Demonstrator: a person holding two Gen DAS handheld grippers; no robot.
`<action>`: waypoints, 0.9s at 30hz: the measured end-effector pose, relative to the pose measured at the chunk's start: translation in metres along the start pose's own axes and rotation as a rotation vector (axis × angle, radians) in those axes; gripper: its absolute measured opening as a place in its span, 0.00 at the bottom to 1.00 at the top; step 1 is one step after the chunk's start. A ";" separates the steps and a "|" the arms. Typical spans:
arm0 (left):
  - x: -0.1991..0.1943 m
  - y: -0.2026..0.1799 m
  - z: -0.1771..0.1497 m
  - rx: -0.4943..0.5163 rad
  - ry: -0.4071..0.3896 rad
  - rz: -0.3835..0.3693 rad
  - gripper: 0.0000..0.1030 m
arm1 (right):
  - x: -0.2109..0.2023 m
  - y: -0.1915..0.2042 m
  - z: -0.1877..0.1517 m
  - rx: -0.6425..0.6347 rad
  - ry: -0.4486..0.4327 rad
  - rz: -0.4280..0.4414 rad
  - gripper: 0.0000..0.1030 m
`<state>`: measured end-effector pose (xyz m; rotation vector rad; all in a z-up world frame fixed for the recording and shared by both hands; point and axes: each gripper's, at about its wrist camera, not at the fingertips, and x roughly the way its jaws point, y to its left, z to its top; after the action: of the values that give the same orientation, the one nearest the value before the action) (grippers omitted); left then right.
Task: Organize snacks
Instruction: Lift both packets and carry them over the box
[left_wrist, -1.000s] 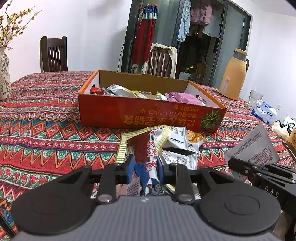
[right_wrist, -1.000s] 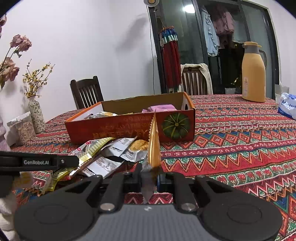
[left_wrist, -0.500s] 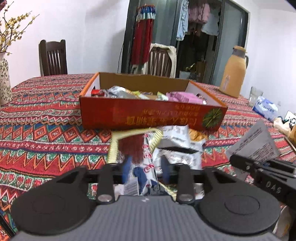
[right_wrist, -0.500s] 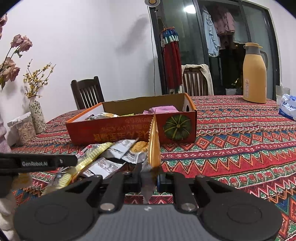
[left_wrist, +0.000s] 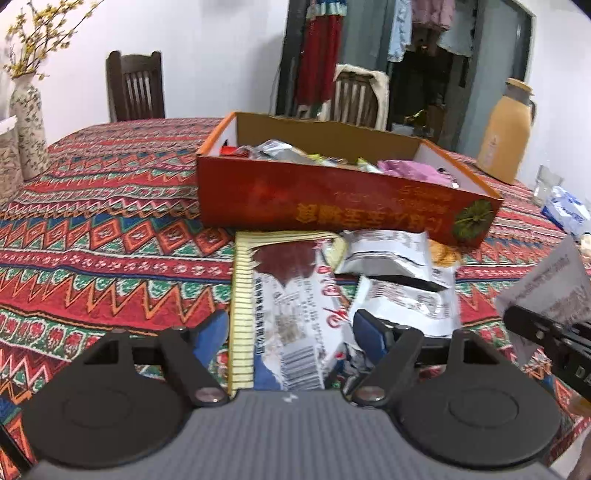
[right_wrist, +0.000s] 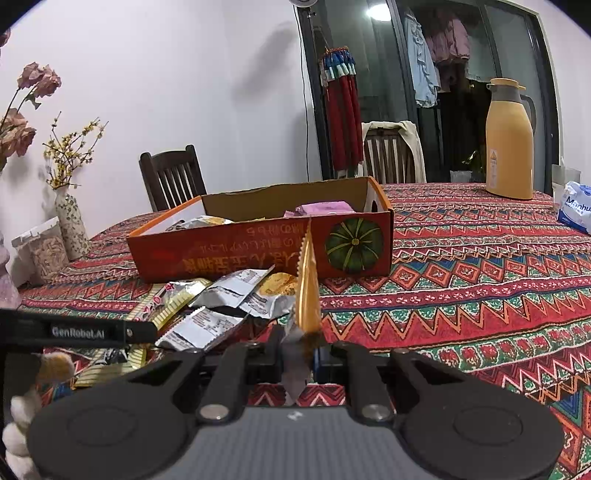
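On the patterned cloth (left_wrist: 110, 229) one orange box (left_wrist: 332, 206) is seen, open at the top. Inside it, from left to right, a red packet, a silver packet (left_wrist: 277, 147), some yellow-green ones and a pink packet (left_wrist: 410, 168) are lying; the exact number cannot be told. Just in front of the box, three or four loose packets are piled: a long striped packet (left_wrist: 280, 291) and silver ones (left_wrist: 391, 254).

The left gripper (left_wrist: 291, 332) is opening; the striped packet lies between its jaws, and the pads are not pressed on it. The right gripper (right_wrist: 297, 354) is closed on a gold packet (right_wrist: 306, 291), held upright on its edge.

Bare cloth is left open at both sides of the box. One flask (right_wrist: 509, 140) and two chairs stand behind, well apart.
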<state>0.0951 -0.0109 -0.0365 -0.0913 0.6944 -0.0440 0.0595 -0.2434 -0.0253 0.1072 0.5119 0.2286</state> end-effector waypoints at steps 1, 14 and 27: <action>0.002 0.000 0.001 -0.001 0.010 0.008 0.74 | 0.000 0.000 0.000 -0.001 0.001 0.001 0.14; -0.013 -0.003 -0.004 0.025 -0.052 0.026 0.33 | 0.000 0.002 0.000 0.000 -0.005 -0.001 0.14; -0.041 -0.004 0.010 0.026 -0.135 -0.017 0.32 | -0.002 0.007 0.008 -0.019 -0.028 0.007 0.14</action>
<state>0.0701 -0.0115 -0.0019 -0.0752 0.5585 -0.0628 0.0600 -0.2380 -0.0164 0.0939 0.4815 0.2385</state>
